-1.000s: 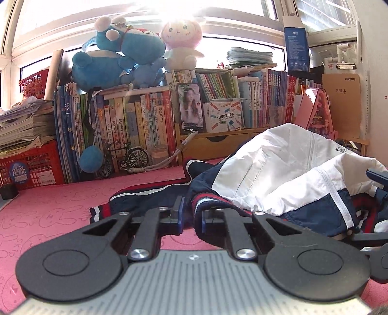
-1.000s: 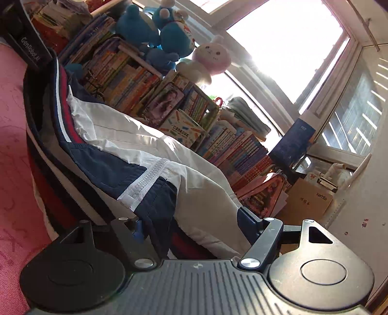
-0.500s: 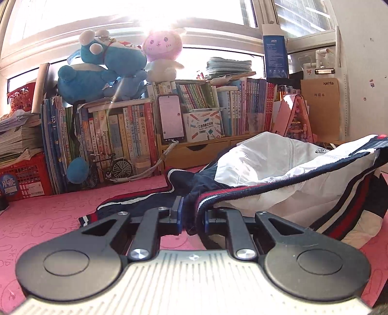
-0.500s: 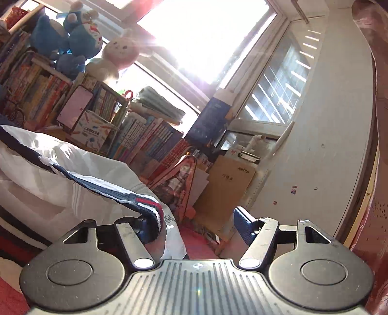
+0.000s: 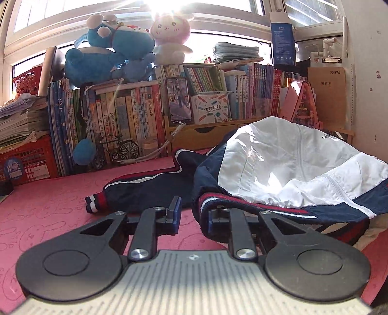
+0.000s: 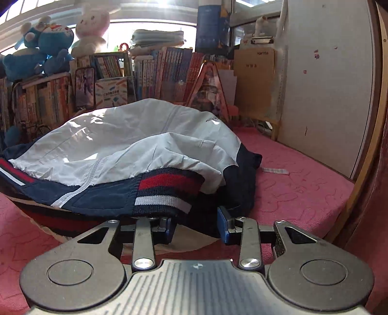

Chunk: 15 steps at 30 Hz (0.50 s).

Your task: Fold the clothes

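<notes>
Nearest the left wrist camera, the left claw [image 5: 192, 214] sat low over the pink surface [image 5: 48, 206], its jaws opening and a narrow gap showing between the blue pads. The striped hem [image 5: 242, 202] of the jacket [image 5: 278, 167] draped over the right-hand finger [image 5: 213, 218], while the left-hand finger stood bare; nothing was pinched between them. In the right wrist view, the right claw [image 6: 196, 226] had its jaws closing, with a fair gap left between the pads. The knitted navy, red and white cuff [image 6: 165, 193] hung just above its left-hand finger and dark cloth lay in the gap, but the pads did not press on it.

The jacket lay bunched in a mound on the pink surface, its white panel uppermost, navy panels and red-and-white stripes along the lower edges. One navy sleeve [image 5: 145, 186] stretched out flat to the left of the mound, ending in a striped cuff on the surface.

Behind the jacket a small bicycle model [image 5: 116, 151] stood against a long row of upright books [image 5: 126, 116], with a phone [image 5: 179, 99] propped among them and a red crate [image 5: 26, 160] under stacked papers at far left. On top of the books sat blue plush toys [image 5: 109, 55] and a pink plush rabbit [image 5: 169, 36], backlit by the bright window [image 5: 218, 14]
</notes>
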{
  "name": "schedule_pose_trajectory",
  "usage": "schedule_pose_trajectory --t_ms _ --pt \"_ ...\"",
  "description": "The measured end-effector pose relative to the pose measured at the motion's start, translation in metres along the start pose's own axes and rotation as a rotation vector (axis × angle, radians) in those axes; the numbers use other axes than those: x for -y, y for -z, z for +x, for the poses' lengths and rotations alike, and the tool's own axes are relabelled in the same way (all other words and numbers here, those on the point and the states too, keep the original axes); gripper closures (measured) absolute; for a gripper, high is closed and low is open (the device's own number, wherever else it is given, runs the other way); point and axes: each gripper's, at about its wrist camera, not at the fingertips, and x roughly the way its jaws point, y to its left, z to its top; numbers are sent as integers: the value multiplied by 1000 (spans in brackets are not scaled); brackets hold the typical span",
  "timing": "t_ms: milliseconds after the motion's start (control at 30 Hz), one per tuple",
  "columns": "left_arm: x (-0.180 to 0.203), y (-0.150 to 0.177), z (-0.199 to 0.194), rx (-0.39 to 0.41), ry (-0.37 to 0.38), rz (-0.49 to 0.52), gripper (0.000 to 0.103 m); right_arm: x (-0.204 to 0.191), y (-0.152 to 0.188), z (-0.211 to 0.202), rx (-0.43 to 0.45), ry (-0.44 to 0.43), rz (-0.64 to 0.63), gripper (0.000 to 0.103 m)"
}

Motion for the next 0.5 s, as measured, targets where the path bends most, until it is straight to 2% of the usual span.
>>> schedule_pose_trajectory --t_ms 100,200,267,333,400,500 --pt "-1 4 -2 -14 9 -3 77 9 -8 -27 103 67 -20 87" --pt "2 7 -10 -2 41 17 71 27 -21 -60 196 113 -25 90" --pt "10 8 -16 11 67 51 71 36 -29 -79 210 115 -39 92" --pt "15 10 -18 10 55 82 71 37 -29 -89 159 99 -93 93" --pt "16 13 -19 -3 40 94 71 36 -21 -85 30 60 -175 93" --pt "7 20 -17 -52 36 59 71 43 1 -67 -147 49 -181 93"
